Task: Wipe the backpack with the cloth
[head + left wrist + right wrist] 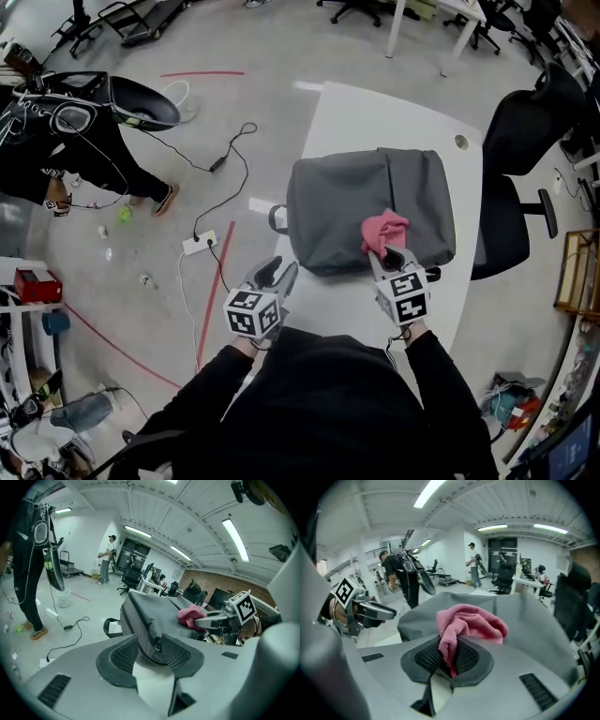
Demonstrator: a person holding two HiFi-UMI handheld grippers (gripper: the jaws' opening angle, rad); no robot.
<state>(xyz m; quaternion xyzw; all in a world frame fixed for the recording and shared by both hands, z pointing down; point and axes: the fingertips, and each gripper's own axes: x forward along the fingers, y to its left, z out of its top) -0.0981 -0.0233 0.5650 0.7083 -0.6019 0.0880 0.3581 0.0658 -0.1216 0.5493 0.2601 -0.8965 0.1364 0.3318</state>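
Backpack position: The grey backpack lies flat on the white bench, over its near half. One short side is at the bench's left edge, where the carry handle hangs past it.
Cloth position: The pink cloth sits bunched on the backpack's near right part, toward the bench's near right corner.
Right gripper: Your right gripper is clamped on a fold of the cloth, and the rest of it spills forward onto the fabric.
Left gripper: Your left gripper has its jaws apart at the backpack's near left corner. The zipper pull shows in the gap, and nothing is pinched.
Cloth handling: It looks soft, light and limp, so it will likely fold over itself. Press the loose bulk flat on the fabric, not only the pinched edge.
Backpack handling: The shell looks slack and not full, so it will probably dent and slide under a stroke. The seamed near left corner or the handle looks like the firmest place to steady it.
Hidden: Your body covers the bench's near edge. The underside of the backpack and its straps are out of sight. I cannot tell whether the left pads touch the corner.
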